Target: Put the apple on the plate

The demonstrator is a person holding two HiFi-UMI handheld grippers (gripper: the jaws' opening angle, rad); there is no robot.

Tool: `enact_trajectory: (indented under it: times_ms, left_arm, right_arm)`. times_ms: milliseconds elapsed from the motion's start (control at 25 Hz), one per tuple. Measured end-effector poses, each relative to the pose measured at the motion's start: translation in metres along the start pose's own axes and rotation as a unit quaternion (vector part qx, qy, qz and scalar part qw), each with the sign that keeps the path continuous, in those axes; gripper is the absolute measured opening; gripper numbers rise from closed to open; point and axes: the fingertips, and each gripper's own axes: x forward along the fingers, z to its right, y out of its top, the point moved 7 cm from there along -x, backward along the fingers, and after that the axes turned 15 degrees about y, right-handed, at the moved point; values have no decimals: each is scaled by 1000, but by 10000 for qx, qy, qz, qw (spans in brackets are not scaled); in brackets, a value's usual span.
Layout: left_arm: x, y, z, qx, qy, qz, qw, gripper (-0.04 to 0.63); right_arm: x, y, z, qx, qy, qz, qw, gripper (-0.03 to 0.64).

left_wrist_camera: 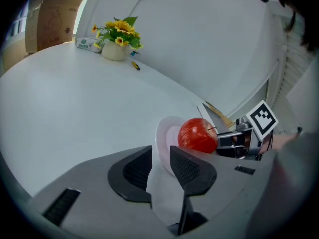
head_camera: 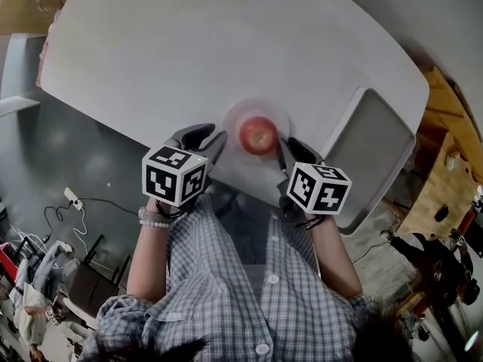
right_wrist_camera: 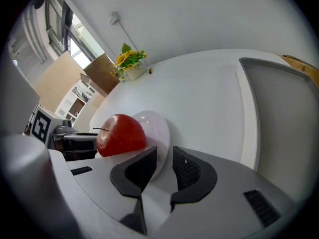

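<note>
A red apple (head_camera: pixel 258 135) rests on a small white plate (head_camera: pixel 253 109) near the table's front edge. My left gripper (head_camera: pixel 214 139) sits just left of the plate, my right gripper (head_camera: pixel 282 148) just right of it. In the left gripper view the apple (left_wrist_camera: pixel 198 136) and plate (left_wrist_camera: pixel 163 133) lie beyond the jaws (left_wrist_camera: pixel 160 156), which stand close together with nothing between them. The right gripper view shows the apple (right_wrist_camera: pixel 121 134) on the plate (right_wrist_camera: pixel 158 128), ahead and left of the narrow, empty jaws (right_wrist_camera: pixel 164 156). Neither gripper touches the apple.
A grey tray (head_camera: pixel 373 153) lies on the white table (head_camera: pixel 189 51) to the right of the plate, seen also in the right gripper view (right_wrist_camera: pixel 284 108). A pot of yellow flowers (left_wrist_camera: pixel 115 41) stands at the table's far side. Cables and clutter lie on the floor at left.
</note>
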Motion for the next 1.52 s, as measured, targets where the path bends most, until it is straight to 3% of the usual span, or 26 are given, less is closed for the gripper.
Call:
enact_trajectory:
  times_ms: [640, 1000, 1520]
  left_arm:
    - [19, -1, 1, -69, 52, -293, 9995, 94]
    - [19, 2, -11, -569, -83, -652, 9962, 55]
    - [16, 13, -15, -699, -18, -782, 9945, 48]
  right_arm:
    - [5, -5, -2, 316, 80, 128, 9994, 75]
    - [7, -1, -3, 1028, 174, 160, 9944, 63]
    - [5, 4, -9, 1305, 182, 280, 9909, 55]
